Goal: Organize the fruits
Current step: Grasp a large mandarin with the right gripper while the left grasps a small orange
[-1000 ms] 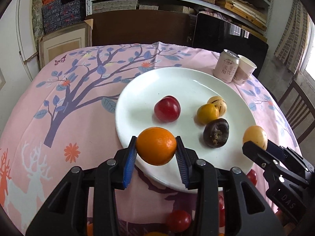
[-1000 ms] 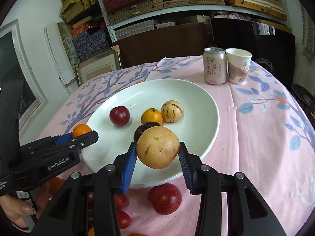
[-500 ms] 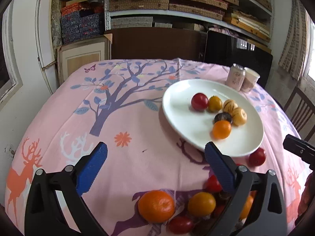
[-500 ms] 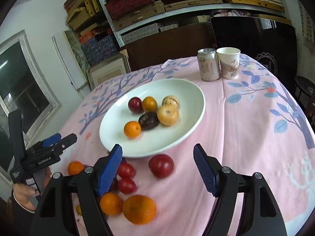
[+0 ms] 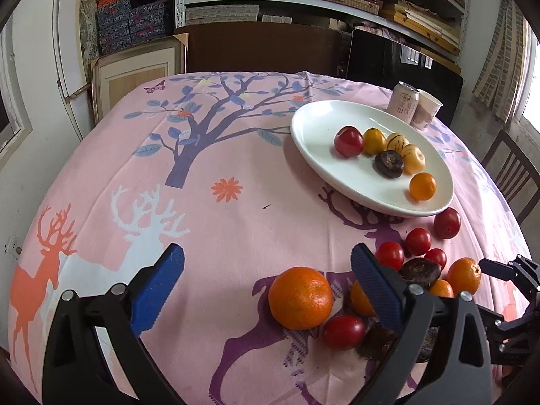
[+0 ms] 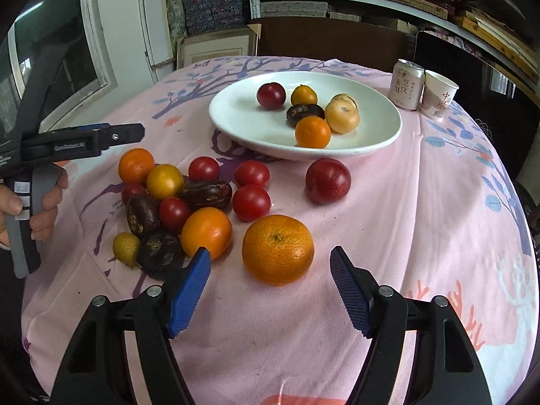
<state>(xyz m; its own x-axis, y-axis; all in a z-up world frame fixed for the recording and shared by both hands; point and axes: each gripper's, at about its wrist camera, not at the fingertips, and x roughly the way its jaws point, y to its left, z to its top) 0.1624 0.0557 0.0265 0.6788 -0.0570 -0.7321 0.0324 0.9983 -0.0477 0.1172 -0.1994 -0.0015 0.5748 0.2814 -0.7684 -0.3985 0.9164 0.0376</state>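
Glossy white plate (image 6: 388,135), matt pink cloth (image 6: 422,219) (printed), dimpled orange (image 6: 277,249)

My right tongs (image 6: 270,290) gape wide, empty, just short of a big orange (image 6: 278,249) on the worktop (image 6: 422,209). Left of it lies a heap of loose fruit (image 6: 175,202). Beyond, the white plate (image 6: 243,114) carries six pieces. The left tongs (image 6: 135,131) reach in from the left.
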